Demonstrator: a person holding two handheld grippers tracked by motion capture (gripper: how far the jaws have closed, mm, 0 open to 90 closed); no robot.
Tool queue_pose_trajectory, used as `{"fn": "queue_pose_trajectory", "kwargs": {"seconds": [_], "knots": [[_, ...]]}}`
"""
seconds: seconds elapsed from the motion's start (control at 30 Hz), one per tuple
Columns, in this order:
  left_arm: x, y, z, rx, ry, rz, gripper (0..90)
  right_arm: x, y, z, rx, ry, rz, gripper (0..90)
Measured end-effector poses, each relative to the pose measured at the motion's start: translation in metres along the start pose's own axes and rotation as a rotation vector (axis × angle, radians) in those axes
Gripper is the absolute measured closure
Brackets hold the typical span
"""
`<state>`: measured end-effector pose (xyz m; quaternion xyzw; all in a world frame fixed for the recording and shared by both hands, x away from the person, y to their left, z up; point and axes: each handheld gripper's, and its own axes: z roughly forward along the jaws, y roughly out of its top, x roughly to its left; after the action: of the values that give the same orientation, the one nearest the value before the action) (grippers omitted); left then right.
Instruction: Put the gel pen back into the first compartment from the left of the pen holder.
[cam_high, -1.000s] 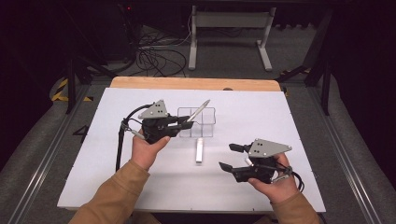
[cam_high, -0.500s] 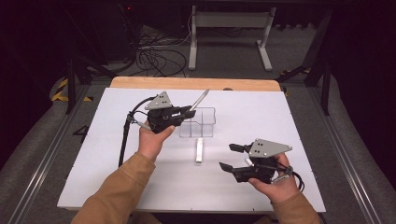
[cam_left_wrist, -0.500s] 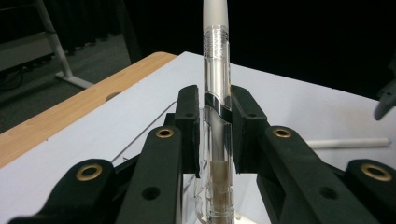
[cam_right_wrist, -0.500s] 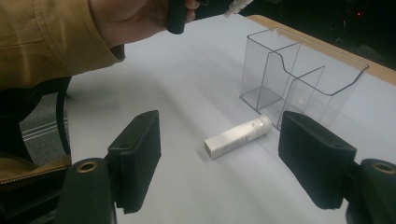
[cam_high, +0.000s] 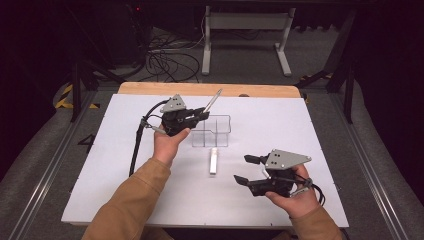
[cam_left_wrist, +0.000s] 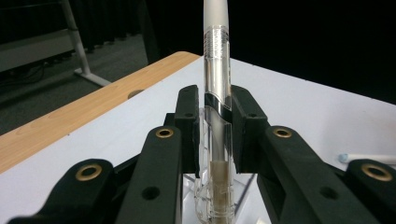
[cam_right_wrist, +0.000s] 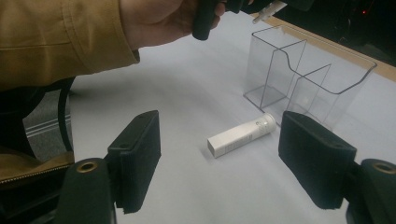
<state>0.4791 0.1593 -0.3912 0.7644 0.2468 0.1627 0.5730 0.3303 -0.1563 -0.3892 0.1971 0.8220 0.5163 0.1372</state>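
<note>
Nearest to me, my right gripper (cam_high: 250, 170) rests low over the counter (cam_high: 320, 150) with its jaws spread wide and nothing between them. In the right gripper view they frame a small white tube (cam_right_wrist: 242, 136) lying flat on the counter, just in front of the clear organizer (cam_right_wrist: 308, 77) and not touching it as far as I can tell.

Farther out, my left gripper (cam_high: 202, 114) is clamped on a pen (cam_left_wrist: 217, 88) — clear barrel, pale upper part — with the pads (cam_left_wrist: 245, 126) pressing its middle from both sides. In the high view the pen (cam_high: 214, 99) slants up and away from the gripper, just at the near left corner of the organizer (cam_high: 212, 131).

The step in hand, as I judge it, is dropping the pen into one of the compartments. To do that well I should tip the pen closer to upright, bring its lower end squarely over one opening rather than over the divider or the rim, lower it until the end is inside the walls, and only then let the jaws part. The organizer looks light — a nudge against its wall could slide or tip it, so I would come down from above, not from the side.

The organizer's compartments look empty; through the clear walls I see only the counter.
</note>
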Motion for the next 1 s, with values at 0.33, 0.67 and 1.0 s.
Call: {"fn": "queue_pose_trajectory", "kwargs": {"seconds": [0.33,0.67,1.0], "knots": [[0.010,-0.009,0.006,0.026,0.017,-0.018,76.0,0.001,0.000,0.002,0.005,0.005,-0.004,30.3],[0.009,-0.011,0.007,0.048,0.000,-0.023,76.0,0.002,-0.001,0.002,0.006,0.006,-0.009,30.2],[0.005,-0.011,0.007,0.073,-0.003,-0.018,75.7,0.002,-0.001,0.003,0.007,0.008,-0.012,30.0]]}}
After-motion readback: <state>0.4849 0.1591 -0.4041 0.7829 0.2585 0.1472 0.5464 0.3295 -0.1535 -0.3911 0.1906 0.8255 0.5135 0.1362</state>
